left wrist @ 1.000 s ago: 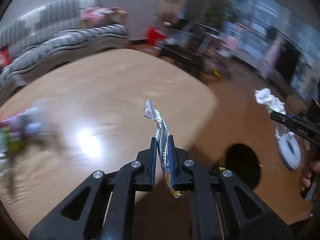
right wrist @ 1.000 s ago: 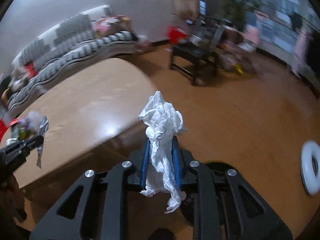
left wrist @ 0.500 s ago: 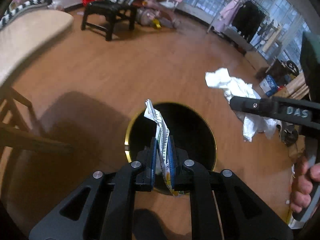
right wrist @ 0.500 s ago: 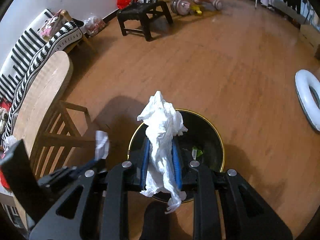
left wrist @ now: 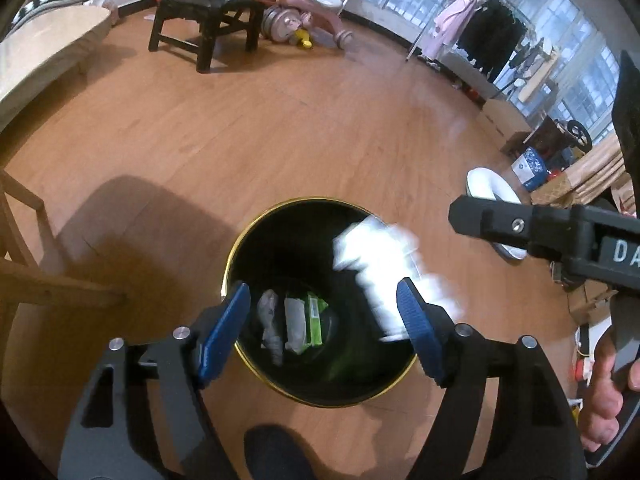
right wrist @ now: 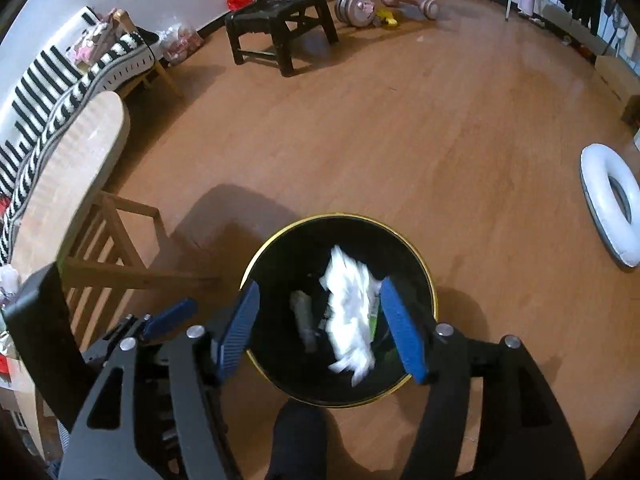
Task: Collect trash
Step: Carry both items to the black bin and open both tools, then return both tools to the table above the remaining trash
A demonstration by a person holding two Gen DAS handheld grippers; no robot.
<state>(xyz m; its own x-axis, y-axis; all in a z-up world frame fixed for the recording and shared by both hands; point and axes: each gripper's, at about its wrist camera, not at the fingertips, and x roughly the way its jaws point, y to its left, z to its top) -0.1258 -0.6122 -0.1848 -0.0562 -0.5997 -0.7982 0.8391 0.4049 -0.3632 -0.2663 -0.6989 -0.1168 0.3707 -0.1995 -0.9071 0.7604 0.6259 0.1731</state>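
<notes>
Left gripper [left wrist: 324,320]: blue pads spread wide over the bin mouth, nothing between them.
Right gripper [right wrist: 320,328]: pads spread just as wide, pinching nothing; in the left view only its black body shows, cut off at the right edge.
Crumpled tissue [right wrist: 352,312]: white, motion-blurred, loose inside the bin's rim between the right gripper's pads; whether it touches the bottom is unclear.
Trash bin [left wrist: 240,240]: black, gold-rimmed, on the wood floor; its near rim is hidden behind the grippers.
Wrappers [left wrist: 304,322]: a grey one, a white one and a green one on the bin's bottom, print unreadable.
Dark shape [right wrist: 300,440]: at the bottom edge, perhaps a foot, cut off.
Wooden table [right wrist: 72,160]: left, only partly visible.
White ring [right wrist: 608,204]: on the floor, right.
Black stool [right wrist: 280,20]: far back.
</notes>
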